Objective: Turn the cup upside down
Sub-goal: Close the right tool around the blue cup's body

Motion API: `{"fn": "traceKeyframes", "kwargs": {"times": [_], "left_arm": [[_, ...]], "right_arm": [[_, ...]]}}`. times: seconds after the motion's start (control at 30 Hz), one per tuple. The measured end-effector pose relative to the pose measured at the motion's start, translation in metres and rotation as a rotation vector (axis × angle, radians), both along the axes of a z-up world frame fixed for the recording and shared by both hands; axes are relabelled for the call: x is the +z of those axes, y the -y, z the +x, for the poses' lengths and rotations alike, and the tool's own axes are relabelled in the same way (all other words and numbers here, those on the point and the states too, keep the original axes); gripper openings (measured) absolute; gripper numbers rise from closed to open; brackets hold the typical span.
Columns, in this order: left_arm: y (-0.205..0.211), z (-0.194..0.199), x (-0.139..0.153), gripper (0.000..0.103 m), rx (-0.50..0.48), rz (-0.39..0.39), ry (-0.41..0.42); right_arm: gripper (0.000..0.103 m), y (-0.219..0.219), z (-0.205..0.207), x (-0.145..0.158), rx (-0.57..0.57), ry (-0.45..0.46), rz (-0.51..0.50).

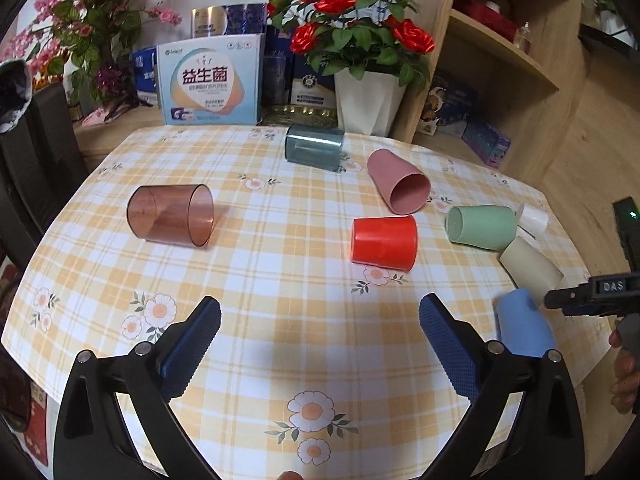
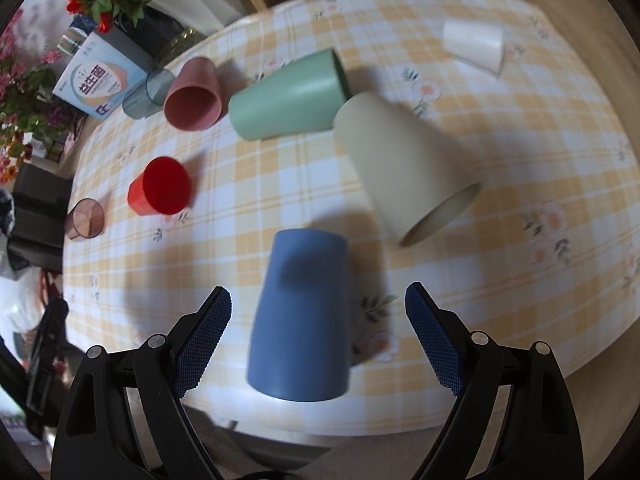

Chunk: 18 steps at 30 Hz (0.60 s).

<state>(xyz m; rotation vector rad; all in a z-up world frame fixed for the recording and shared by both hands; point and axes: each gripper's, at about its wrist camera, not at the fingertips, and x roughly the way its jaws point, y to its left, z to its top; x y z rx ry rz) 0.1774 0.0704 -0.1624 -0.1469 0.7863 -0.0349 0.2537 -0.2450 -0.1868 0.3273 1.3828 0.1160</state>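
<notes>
Several cups sit on a yellow checked tablecloth [image 1: 280, 280]. A blue cup [image 2: 300, 316] stands upside down near the table's front edge, between the open fingers of my right gripper [image 2: 318, 316] without touching them; it also shows in the left wrist view [image 1: 522, 324]. A red cup [image 1: 384, 242] stands upside down mid-table. Beige [image 2: 404, 168], green [image 2: 288, 96], pink [image 2: 194, 94], white [image 2: 474, 46], grey clear [image 1: 314, 147] and brown clear [image 1: 172, 220] cups lie on their sides. My left gripper [image 1: 320, 320] is open and empty over bare cloth.
Behind the table stand a white pot of red roses [image 1: 368, 100], a printed box [image 1: 210, 80] and pink flowers [image 1: 80, 32]. A wooden shelf unit [image 1: 500, 60] is at the right. A dark chair [image 1: 36, 152] is at the left.
</notes>
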Motion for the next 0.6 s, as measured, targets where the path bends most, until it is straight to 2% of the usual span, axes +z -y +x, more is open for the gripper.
{"fn": "traceKeyframes", "kwargs": {"times": [0.17, 0.3, 0.4, 0.57, 0.6], "left_arm": [[-0.002, -0.002, -0.001, 0.097, 0.007, 0.001, 0.015], [-0.009, -0.003, -0.002, 0.097, 0.029, -0.014, 0.013], [-0.011, -0.004, -0.003, 0.097, 0.032, -0.029, 0.01], [-0.008, -0.005, -0.005, 0.097, 0.019, -0.044, 0.002], [-0.007, -0.005, -0.005, 0.097, 0.016, -0.043, -0.004]], "right_arm": [[0.086, -0.006, 0.013, -0.007, -0.033, -0.058, 0.021], [0.085, -0.01, 0.023, -0.008, -0.031, -0.067, 0.004], [0.08, -0.015, 0.028, -0.016, -0.026, -0.099, -0.012], [0.08, -0.012, 0.034, -0.029, -0.056, -0.121, -0.026], [0.076, -0.012, 0.035, -0.034, -0.062, -0.133, -0.031]]}}
